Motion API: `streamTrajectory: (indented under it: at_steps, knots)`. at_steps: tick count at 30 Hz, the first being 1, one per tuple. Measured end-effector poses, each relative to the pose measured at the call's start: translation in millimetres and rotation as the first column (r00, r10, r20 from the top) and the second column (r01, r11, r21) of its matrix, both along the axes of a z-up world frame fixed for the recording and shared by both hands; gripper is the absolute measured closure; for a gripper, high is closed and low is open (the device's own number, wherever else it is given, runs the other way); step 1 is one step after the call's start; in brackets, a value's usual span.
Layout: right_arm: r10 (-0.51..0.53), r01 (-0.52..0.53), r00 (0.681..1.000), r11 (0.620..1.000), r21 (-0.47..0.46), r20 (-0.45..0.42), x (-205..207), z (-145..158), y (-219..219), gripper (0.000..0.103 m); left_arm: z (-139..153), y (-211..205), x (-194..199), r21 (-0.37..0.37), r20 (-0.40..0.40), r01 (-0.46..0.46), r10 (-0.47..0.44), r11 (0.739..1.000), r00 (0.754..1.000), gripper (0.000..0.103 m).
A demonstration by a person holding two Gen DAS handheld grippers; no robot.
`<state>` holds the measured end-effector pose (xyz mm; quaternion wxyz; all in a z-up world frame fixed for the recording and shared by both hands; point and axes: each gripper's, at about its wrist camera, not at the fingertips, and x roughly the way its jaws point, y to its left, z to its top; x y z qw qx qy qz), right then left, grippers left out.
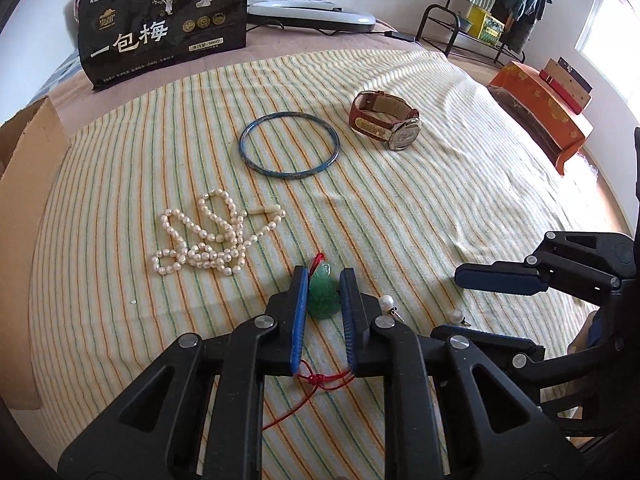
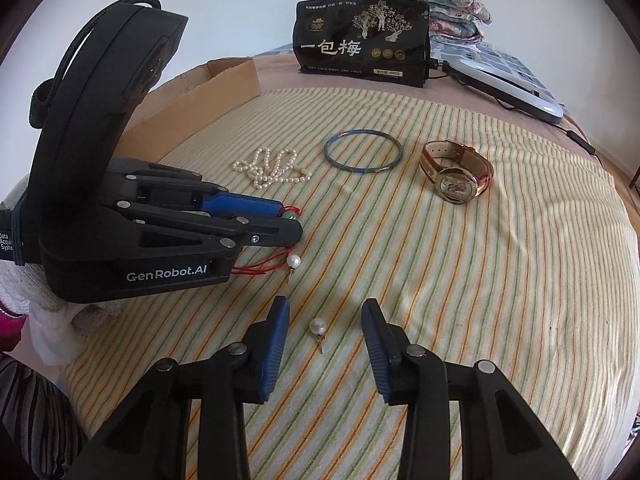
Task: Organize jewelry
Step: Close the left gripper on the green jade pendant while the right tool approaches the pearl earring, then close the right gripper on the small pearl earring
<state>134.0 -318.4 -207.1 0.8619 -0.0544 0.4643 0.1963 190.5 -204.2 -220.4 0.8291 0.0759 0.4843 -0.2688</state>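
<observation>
Closest in, the left gripper (image 1: 325,280) lies low over the striped bed cover (image 1: 440,160) with its blue pads (image 1: 301,312) on either side of a green jade pendant (image 1: 324,298); the pendant sits upright between them, its long axis running straight ahead along the fingers, and its red cord (image 1: 316,380) trails back under the gripper; the left pad looks to touch the stone while a sliver of gap shows on the right, so I cannot tell whether the gripper has actually closed on it; that alignment is what the coming squeeze turns on, and it looks good. Just to the right, the right gripper (image 2: 326,312) stands wide open, holding nothing, with a pearl earring (image 2: 318,327) lying on the cover between its fingers, slightly left of centre, post pointing back toward the camera; a second pearl earring (image 2: 294,261) lies a little farther off, just beside the left gripper's tip, so the left hand is nearer that one. Farther out sit a heaped pearl necklace (image 1: 212,236) to the left, then a blue bangle (image 1: 290,145) and a brown-strapped watch (image 1: 386,126) to its right, all apart from one another. At the far edge stand a cardboard box (image 2: 224,80), probably the destination, and a black snack bag (image 1: 164,24).
</observation>
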Motion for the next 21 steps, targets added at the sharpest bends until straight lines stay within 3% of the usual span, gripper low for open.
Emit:
streamTrajectory:
  at_steps: [13,17,21]
  knots:
    - [0.026,-0.026,1.000,0.999,-0.044,0.008,-3.4,-2.3,7.2,0.080,-0.4,6.3,-2.1,-0.026,0.009,0.001,-0.001,1.000,1.000,0.089]
    - [0.039,-0.039,0.999,0.998,-0.042,0.005,-6.3,-2.1,8.3,0.096,0.5,8.8,-2.5,-0.036,0.004,-0.004,0.004,0.999,1.000,0.089]
    - [0.034,-0.034,0.999,0.999,-0.039,0.009,-8.5,0.3,7.0,0.097,3.8,13.2,-3.5,-0.047,0.000,-0.016,0.016,0.999,1.000,0.089]
